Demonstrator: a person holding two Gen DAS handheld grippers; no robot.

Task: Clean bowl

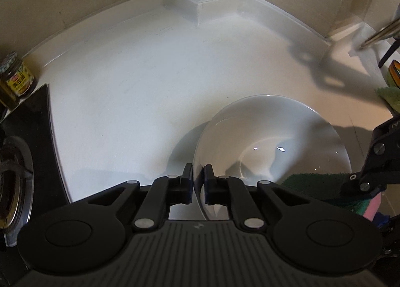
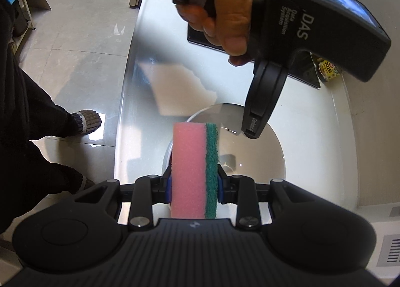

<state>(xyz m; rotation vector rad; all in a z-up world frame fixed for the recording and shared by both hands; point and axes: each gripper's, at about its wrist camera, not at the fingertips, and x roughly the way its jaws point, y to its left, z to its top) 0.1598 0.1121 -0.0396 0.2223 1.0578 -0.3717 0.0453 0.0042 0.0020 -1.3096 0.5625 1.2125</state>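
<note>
The black handle of the left gripper [image 2: 252,134], at about one o'clock in the right wrist view, reads "DAS" and "Data Acquisition System" in white; the jar [image 1: 15,79] label at nine o'clock is too blurred to read

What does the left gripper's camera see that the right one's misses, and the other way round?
Only the left wrist view shows the stove burner and the left gripper clamped on the bowl rim. Only the right wrist view shows the floor, a slippered foot and the hand holding the left gripper. Both show the bowl, sponge, jar and white counter.
</note>
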